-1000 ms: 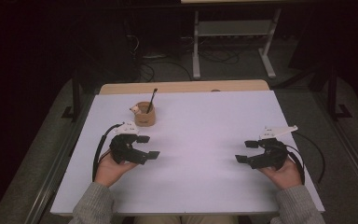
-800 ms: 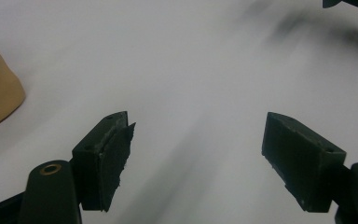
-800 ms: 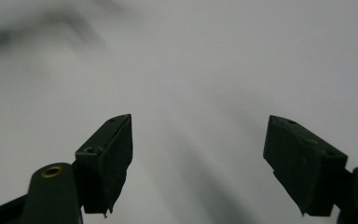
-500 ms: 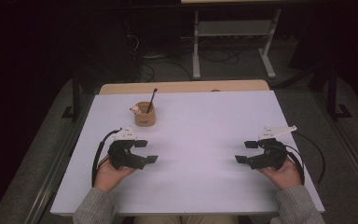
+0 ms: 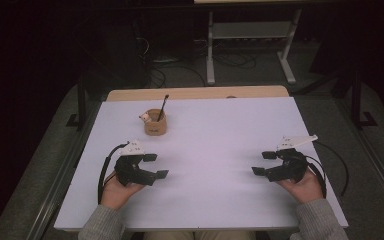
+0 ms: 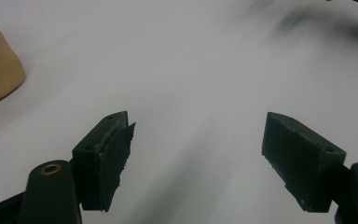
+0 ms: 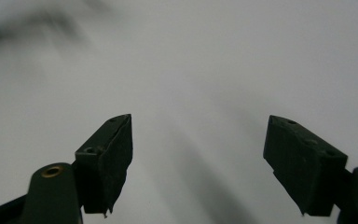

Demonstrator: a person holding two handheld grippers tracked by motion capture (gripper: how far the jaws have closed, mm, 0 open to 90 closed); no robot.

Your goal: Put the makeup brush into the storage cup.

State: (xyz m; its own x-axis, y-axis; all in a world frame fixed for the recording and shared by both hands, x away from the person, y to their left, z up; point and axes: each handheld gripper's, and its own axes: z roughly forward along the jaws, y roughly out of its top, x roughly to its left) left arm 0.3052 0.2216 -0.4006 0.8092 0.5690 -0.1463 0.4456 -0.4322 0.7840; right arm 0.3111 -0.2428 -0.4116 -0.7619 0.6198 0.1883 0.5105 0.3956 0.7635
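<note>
Cup (image 5: 155, 122): tan, upright on the white table (image 5: 215, 200), far left part; a dark stick leans inside.
Left gripper (image 5: 156, 165): jaws wide, empty, low over the table; the cup lies just beyond it.
Right gripper (image 5: 264, 163): jaws wide, empty, well apart from the cup.

the cup (image 5: 155, 122) stands on the table (image 5: 220, 130), beyond the left gripper (image 5: 155, 166), stick (image 5: 163, 107) inside.

Two grippers sit on one white table (image 5: 210, 130): the left gripper (image 5: 156, 166) at eight o'clock, the right gripper (image 5: 264, 163) at four o'clock. One brown cup (image 5: 155, 123) stands at eleven o'clock. It holds one dark stick (image 5: 163, 106) and one small white figure (image 5: 144, 118).
</note>
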